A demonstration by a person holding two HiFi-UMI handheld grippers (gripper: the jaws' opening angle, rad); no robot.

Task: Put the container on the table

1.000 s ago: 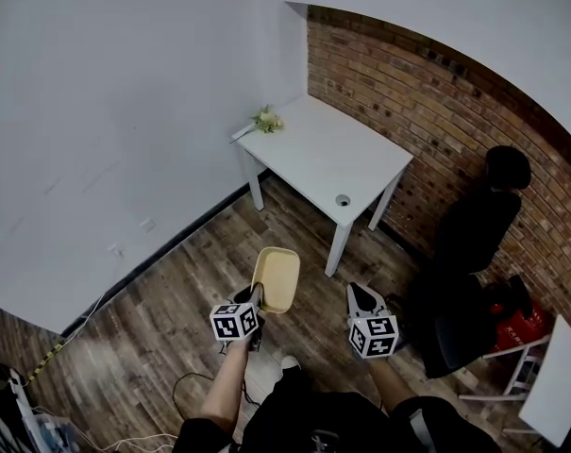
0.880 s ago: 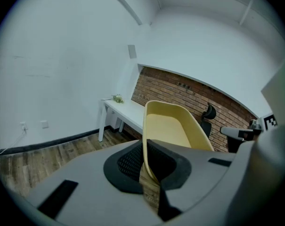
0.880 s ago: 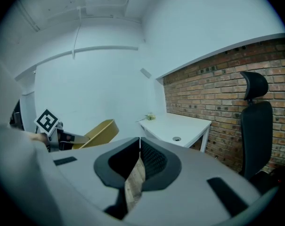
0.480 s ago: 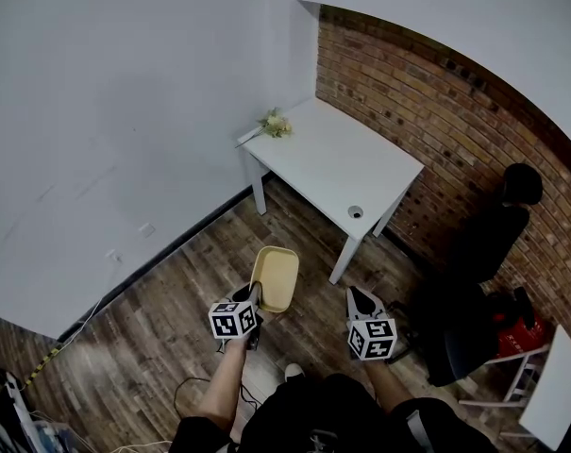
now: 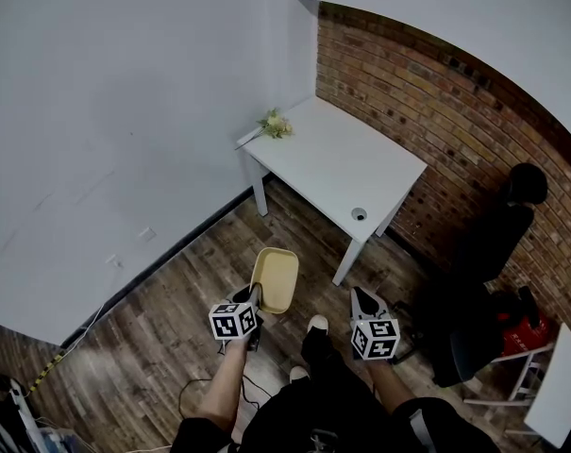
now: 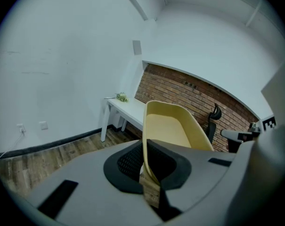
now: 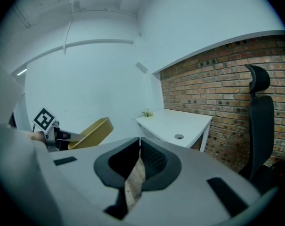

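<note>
Your left gripper (image 6: 146, 149) has its jaws clamped on the near wall of the container (image 6: 173, 126), one pad inside and one outside, so the yellow tub juts out ahead of them, tilted rather than level. Your right gripper (image 7: 139, 145) has its jaws pressed together at the tips with nothing between them; only floor (image 5: 172, 300) shows through the slit lower down. Seen from your head, the tub hangs in the air above the boards, just ahead of your left hand, and the table (image 5: 332, 163) stands well apart from it, ahead and to the right in the corner of the room. So the pick-up is done and, by my reading, everything else is left: close the gap, lift the tub over the table's edge, set it flat and let go. The top looks almost bare, which gives you plenty of landing room. Flowers (image 5: 275, 123) sit at the left corner by the white wall, and a small hole (image 5: 359, 213) lies near the corner closest to you, so the middle looks the safest spot. The brick wall (image 5: 427, 92) closes off the far right side, and a dark chair (image 5: 493, 243) stands to your right near that wall. The long edge facing you has open floor before it; come in from there, and mind the cable (image 5: 193, 385) by your feet
</note>
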